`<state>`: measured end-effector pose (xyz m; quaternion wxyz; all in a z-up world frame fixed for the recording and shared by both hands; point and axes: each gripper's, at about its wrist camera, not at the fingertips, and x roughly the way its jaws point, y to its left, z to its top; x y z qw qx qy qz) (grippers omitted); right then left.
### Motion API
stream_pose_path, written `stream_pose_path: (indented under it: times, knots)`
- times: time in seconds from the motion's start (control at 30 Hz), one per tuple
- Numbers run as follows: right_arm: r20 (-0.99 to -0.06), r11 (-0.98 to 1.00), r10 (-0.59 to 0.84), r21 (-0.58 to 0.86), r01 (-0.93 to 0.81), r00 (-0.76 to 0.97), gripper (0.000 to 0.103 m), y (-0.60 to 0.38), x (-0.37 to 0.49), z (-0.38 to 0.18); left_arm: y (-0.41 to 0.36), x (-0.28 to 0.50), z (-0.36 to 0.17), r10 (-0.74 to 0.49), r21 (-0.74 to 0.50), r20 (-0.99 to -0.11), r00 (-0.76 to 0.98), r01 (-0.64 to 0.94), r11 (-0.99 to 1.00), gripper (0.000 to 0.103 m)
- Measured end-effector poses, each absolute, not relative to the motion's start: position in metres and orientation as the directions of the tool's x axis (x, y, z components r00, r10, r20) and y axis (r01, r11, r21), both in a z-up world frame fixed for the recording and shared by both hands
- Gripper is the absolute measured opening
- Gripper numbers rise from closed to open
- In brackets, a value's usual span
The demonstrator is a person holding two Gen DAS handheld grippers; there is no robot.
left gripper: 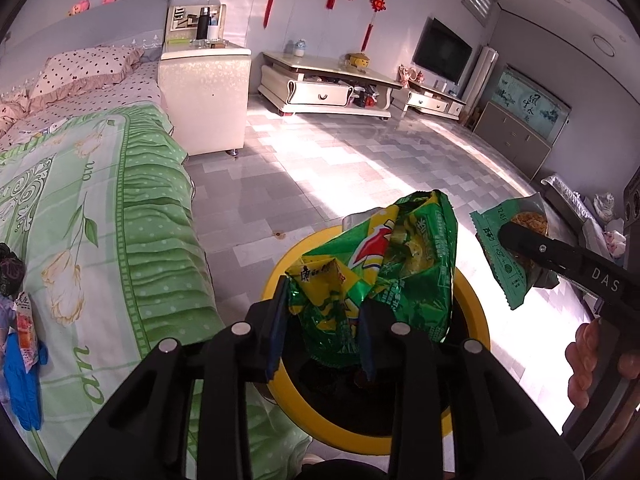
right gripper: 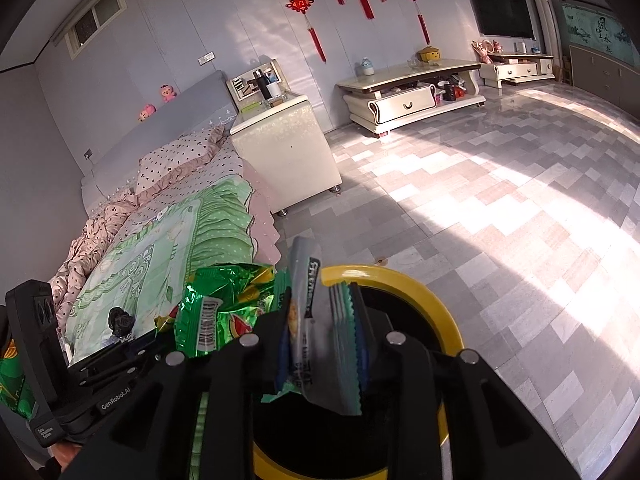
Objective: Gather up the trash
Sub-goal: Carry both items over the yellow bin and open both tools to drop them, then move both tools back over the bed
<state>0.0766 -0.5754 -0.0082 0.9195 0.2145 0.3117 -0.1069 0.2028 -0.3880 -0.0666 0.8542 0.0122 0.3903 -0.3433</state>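
A crumpled green and yellow noodle bag (left gripper: 400,256) hangs over the black bin with a yellow rim (left gripper: 320,428). My left gripper (left gripper: 322,328) is open, its two fingers apart on either side of the bag's lower part. To the right, a finger (left gripper: 532,244) of the other gripper lies across a small green snack packet (left gripper: 500,276). In the right wrist view, my right gripper (right gripper: 324,340) is open above the bin rim (right gripper: 400,280), with that packet (right gripper: 308,280) standing loosely between the jaws. The noodle bag (right gripper: 224,304) shows just left of it.
A bed with a green quilt (left gripper: 100,200) stands left of the bin; a blue glove (left gripper: 22,380), a snack packet (left gripper: 26,328) and a black crumpled thing (left gripper: 10,272) lie on it. A white nightstand (left gripper: 204,96) is behind. A person's hand (left gripper: 584,360) holds the right gripper.
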Motion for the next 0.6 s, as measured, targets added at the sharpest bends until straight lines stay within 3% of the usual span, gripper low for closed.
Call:
stream_pose_path:
  times: [0.07, 0.23, 0.37, 0.6]
  knots:
    - [-0.62, 0.882, -0.073, 0.325, 0.34, 0.781, 0.028, -0.577, 0.075, -0.007, -0.386, 0.202, -0.065, -0.58, -0.249, -0.67, 0.464, 0.596, 0.764, 0.046]
    - [-0.628, 0.872, -0.091, 0.325, 0.367, 0.773, 0.044, -0.58, 0.072, -0.008, -0.378, 0.203, -0.062, -0.591, -0.261, -0.658, 0.467, 0.595, 0.76, 0.058]
    - [-0.629, 0.863, -0.109, 0.324, 0.387, 0.77, 0.05, -0.58, 0.068, -0.008, -0.37, 0.203, -0.059, -0.595, -0.268, -0.647, 0.477, 0.589, 0.763, 0.071]
    - [-0.619, 0.864, -0.118, 0.322, 0.387, 0.777, 0.053, -0.573, 0.064, 0.0, -0.356, 0.204, -0.053, -0.591, -0.28, -0.635, 0.498, 0.564, 0.777, 0.078]
